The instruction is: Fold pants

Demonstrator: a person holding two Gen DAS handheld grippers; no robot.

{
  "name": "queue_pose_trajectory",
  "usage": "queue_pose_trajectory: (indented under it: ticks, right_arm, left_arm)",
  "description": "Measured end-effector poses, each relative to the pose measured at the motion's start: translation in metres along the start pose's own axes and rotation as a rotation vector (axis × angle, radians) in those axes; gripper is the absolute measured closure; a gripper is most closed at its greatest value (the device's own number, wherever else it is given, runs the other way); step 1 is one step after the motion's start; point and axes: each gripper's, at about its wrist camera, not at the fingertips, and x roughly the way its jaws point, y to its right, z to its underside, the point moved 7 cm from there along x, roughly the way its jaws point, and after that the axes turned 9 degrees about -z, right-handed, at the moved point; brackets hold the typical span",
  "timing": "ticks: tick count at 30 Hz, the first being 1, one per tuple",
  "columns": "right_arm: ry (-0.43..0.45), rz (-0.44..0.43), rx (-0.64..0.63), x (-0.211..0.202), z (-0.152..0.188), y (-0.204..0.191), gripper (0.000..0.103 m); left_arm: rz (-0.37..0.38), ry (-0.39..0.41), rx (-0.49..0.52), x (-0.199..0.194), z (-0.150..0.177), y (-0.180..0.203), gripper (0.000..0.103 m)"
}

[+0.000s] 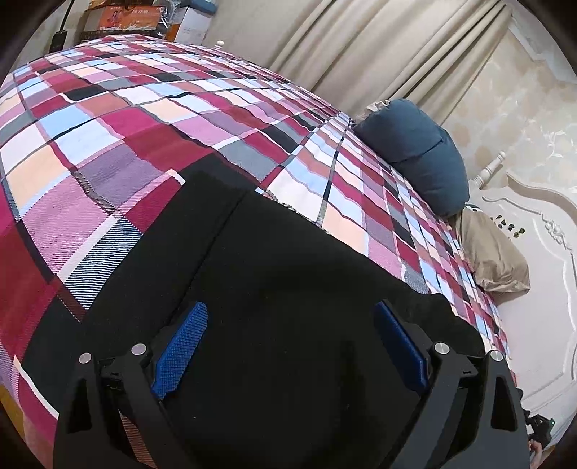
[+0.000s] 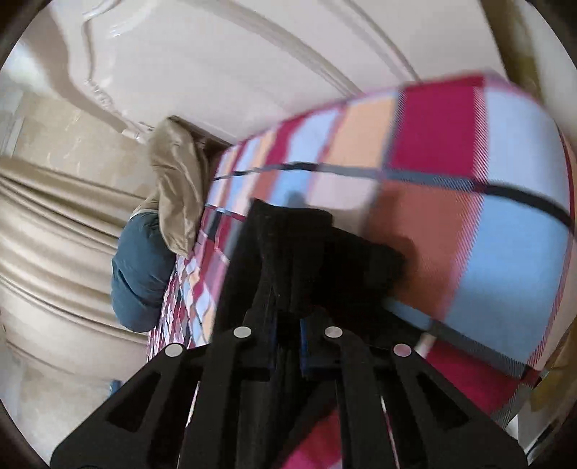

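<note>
The black pants [image 1: 274, 288] lie spread on the plaid bedspread [image 1: 108, 137] in the left wrist view. My left gripper [image 1: 288, 324] is open just above them, its blue pads [image 1: 182, 346] wide apart with nothing between them. In the right wrist view my right gripper [image 2: 288, 324] is shut on a bunched fold of the black pants [image 2: 306, 252], which it holds up off the plaid bedspread [image 2: 468, 231]. The view is blurred by motion.
A dark blue pillow [image 1: 418, 158] and a beige pillow [image 1: 494, 252] lie at the head of the bed by the white headboard [image 1: 541, 259]. Beige curtains [image 1: 378, 47] hang behind. Boxes [image 1: 144, 18] stand beyond the far edge.
</note>
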Motion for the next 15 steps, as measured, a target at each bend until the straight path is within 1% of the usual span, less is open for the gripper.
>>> queue_pose_trajectory:
  ticks: [1,3,4,5,7,9,10,11,12,13,15]
  right_arm:
    - [0.006,0.002,0.008,0.000,0.001,0.004,0.088]
    - [0.006,-0.023,0.029,0.002,0.002,0.007,0.069]
    - [0.015,-0.042,0.039,0.001,0.002,0.006,0.049]
    - [0.024,-0.054,0.035,0.000,0.001,0.003,0.039]
    - [0.036,-0.051,0.015,-0.005,-0.004,0.000,0.035]
    - [0.049,-0.037,0.008,-0.008,-0.008,-0.001,0.034]
    - [0.048,-0.030,0.005,-0.007,-0.009,-0.001,0.041]
    - [0.038,-0.008,-0.006,-0.005,-0.011,-0.001,0.068]
    - [0.026,0.004,-0.020,-0.004,-0.012,0.001,0.085]
    - [0.014,0.009,-0.028,-0.005,-0.011,0.003,0.095]
    - [0.016,0.018,-0.028,-0.011,-0.011,0.010,0.095]
  left_arm:
    - [-0.002,0.000,0.005,0.000,0.000,0.000,0.011]
    - [-0.004,0.002,0.009,-0.001,0.001,0.001,0.011]
    - [-0.003,0.003,0.011,-0.001,0.002,0.001,0.011]
    - [-0.005,0.005,0.014,-0.001,0.002,0.001,0.011]
    - [-0.010,0.006,0.020,-0.001,0.003,0.002,0.010]
    - [-0.017,0.008,0.024,-0.001,0.003,0.003,0.010]
    - [-0.019,0.009,0.026,-0.001,0.004,0.003,0.010]
    - [-0.022,0.011,0.027,-0.001,0.004,0.003,0.010]
    - [-0.024,0.012,0.028,0.000,0.004,0.003,0.010]
    - [-0.027,0.013,0.030,0.000,0.004,0.003,0.010]
    - [-0.030,0.012,0.032,0.000,0.004,0.004,0.009]
